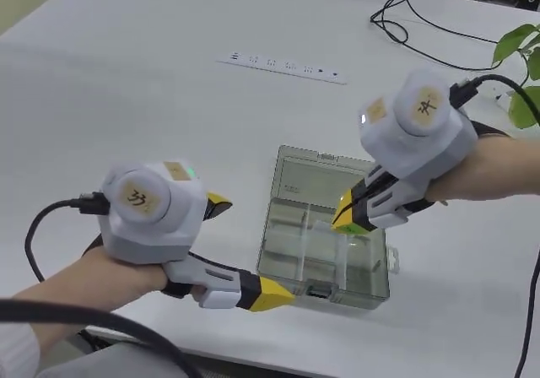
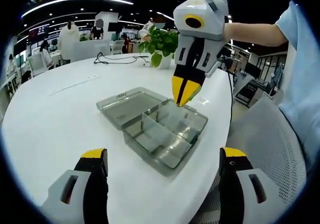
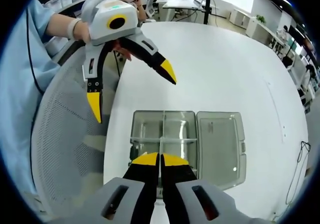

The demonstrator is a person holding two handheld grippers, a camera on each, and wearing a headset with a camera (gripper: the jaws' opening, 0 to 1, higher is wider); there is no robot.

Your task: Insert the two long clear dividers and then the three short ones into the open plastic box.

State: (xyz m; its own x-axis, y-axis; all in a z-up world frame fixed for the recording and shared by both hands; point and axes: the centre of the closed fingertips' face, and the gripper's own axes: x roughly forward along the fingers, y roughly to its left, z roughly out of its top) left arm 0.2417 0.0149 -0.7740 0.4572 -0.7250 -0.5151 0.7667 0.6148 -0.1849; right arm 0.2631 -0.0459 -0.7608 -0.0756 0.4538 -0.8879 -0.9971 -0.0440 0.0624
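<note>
Jaws on the left gripper (image 1: pixel 246 247) are gaping wide and gripping nothing. It is hovering at the near corner of the open plastic box (image 1: pixel 337 292), probably waiting to steady it or to fetch the next piece. The box is sitting near the front edge of the white table (image 1: pixel 126 99), and some partitions are already standing inside it. Above its far right part, the right gripper (image 1: pixel 346 216) is pointing steeply down with its tips pinched together, apparently on the top edge of a clear divider (image 1: pixel 327 239), likely so the piece drops straight into its slots. Behind, the lid (image 1: pixel 316 171) is lying flat open. Farther off, a power strip (image 1: pixel 283 67), a black cable (image 1: pixel 405 24) and a plant (image 1: pixel 519 45) are resting.
</note>
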